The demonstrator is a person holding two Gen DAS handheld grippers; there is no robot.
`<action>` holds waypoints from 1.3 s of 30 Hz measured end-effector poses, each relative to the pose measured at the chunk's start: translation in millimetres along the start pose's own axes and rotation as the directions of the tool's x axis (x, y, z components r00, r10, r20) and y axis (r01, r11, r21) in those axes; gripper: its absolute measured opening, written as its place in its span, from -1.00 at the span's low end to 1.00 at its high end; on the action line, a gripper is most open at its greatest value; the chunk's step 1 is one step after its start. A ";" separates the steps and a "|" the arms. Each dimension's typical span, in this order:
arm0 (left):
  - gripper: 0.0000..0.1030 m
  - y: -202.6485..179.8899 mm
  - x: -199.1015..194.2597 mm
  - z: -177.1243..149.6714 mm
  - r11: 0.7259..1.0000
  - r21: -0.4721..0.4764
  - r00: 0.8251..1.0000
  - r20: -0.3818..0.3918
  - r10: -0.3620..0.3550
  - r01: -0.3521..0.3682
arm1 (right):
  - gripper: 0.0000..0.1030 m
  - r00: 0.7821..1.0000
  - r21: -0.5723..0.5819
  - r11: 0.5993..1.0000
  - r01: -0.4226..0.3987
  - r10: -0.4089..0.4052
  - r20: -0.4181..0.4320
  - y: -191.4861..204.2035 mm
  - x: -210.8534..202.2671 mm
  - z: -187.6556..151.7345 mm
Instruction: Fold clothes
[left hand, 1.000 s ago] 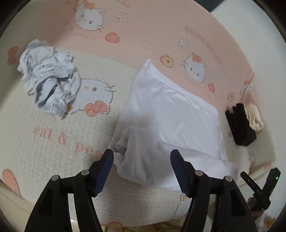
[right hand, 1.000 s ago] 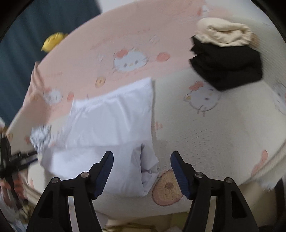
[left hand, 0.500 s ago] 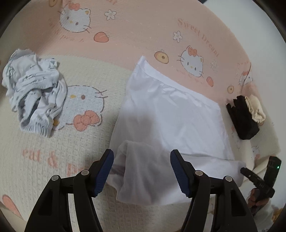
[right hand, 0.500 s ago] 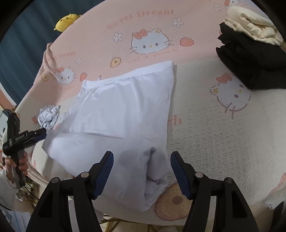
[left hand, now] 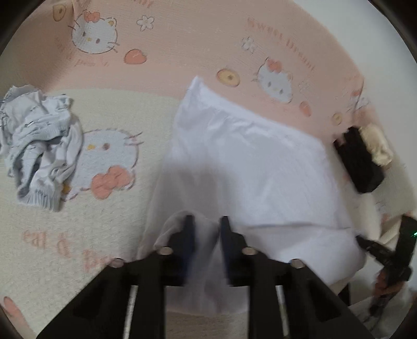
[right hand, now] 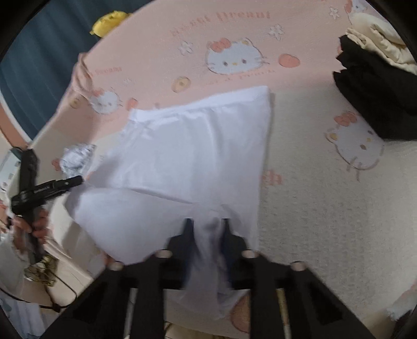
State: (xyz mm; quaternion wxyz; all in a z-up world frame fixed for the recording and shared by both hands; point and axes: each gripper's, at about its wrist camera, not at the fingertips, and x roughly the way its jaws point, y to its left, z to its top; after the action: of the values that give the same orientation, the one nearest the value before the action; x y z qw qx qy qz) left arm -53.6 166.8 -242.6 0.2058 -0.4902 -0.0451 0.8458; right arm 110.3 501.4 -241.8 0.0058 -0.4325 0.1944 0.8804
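Observation:
White shorts [left hand: 247, 161] lie spread on a cartoon-cat blanket [left hand: 112, 216], waistband at the far side. My left gripper [left hand: 204, 229] is shut on the near left leg hem of the shorts. In the right wrist view the same white shorts [right hand: 192, 161] lie ahead, and my right gripper [right hand: 207, 232] is shut on the near right leg hem, with fabric bunched between its fingers. Each gripper also shows in the other's view: the right gripper [left hand: 385, 250] at the far right edge, the left gripper [right hand: 52, 186] at the left, held by a hand.
A crumpled pale blue-grey garment [left hand: 39, 146] lies to the left on the blanket. A folded stack, black under cream [right hand: 375, 78], sits at the right. The pink half of the blanket [left hand: 198, 44] lies beyond the shorts. A yellow plush toy [right hand: 109, 22] rests at the far edge.
Both grippers moved down onto the near leg hems and went from open to shut on the fabric. The hems now bunch up between the fingers.

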 end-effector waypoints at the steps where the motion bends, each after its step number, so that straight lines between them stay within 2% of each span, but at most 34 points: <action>1: -0.82 2.2 -0.6 -1.8 1.000 -0.010 1.000 0.000 -0.005 0.005 | -0.82 1.000 0.018 1.000 -0.014 0.014 -0.003 -2.3 -0.8 -0.7; 7: -0.86 22.2 -22.1 3.3 0.992 -0.124 0.999 0.026 -0.031 0.034 | -0.83 0.990 0.141 0.980 -0.140 0.138 0.024 -8.5 -21.0 -2.8; 12: -0.87 28.6 -37.4 14.3 0.986 -0.156 0.997 0.055 -0.047 0.055 | -0.83 0.964 0.247 0.932 -0.264 0.257 0.064 -11.9 -37.8 -5.0; 19: -0.87 32.6 -21.7 20.0 0.987 -0.153 0.999 0.018 -0.038 0.040 | -0.83 0.980 0.372 0.915 -0.159 0.193 -0.057 -34.9 -2.1 -3.8; 22: -0.86 38.8 -9.9 22.9 0.987 -0.161 1.000 -0.006 -0.028 0.026 | -0.83 0.977 0.455 0.879 -0.142 0.198 -0.077 -56.4 14.5 -1.5; 26: -0.86 48.8 6.0 24.9 0.982 -0.188 0.999 -0.045 0.003 -0.012 | -0.84 0.989 0.411 0.907 -0.091 0.131 -0.070 -48.8 9.4 -0.8; 31: -0.82 57.2 8.1 19.2 0.966 -0.258 0.999 -0.035 -0.030 0.020 | -0.86 0.998 0.338 0.941 -0.021 0.041 -0.052 -35.7 0.3 -0.1; 34: -0.75 68.0 5.4 18.9 0.931 -0.357 0.995 -0.040 -0.094 0.074 | -0.64 0.999 0.295 0.955 0.024 -0.013 -0.038 -27.9 -5.1 0.2; 36: -0.69 76.8 3.0 16.5 0.892 -0.436 0.988 -0.033 -0.148 0.119 | -0.11 0.998 0.266 0.962 0.055 -0.049 -0.027 -22.6 -8.7 0.5; 37: -0.53 78.9 0.1 14.9 0.878 -0.458 0.986 -0.016 -0.164 0.139 | -0.01 0.998 0.252 0.965 0.070 -0.067 -0.021 -20.0 -10.5 0.6; 38: -0.18 80.1 -4.4 13.0 0.869 -0.471 0.986 0.006 -0.169 0.152 | 0.06 0.997 0.257 0.964 0.074 -0.077 0.001 -18.2 -15.6 -1.8; 39: 0.05 79.5 -9.2 11.3 0.868 -0.474 0.987 0.027 -0.157 0.151 | 0.06 0.996 0.269 0.960 0.074 -0.085 0.029 -16.7 -21.9 -5.1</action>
State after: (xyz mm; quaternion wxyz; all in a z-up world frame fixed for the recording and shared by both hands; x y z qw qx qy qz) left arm -83.3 92.2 -251.4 0.1468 -0.5257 -0.2882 0.7868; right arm 130.8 518.5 -233.6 0.1035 -0.4175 0.2938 0.8536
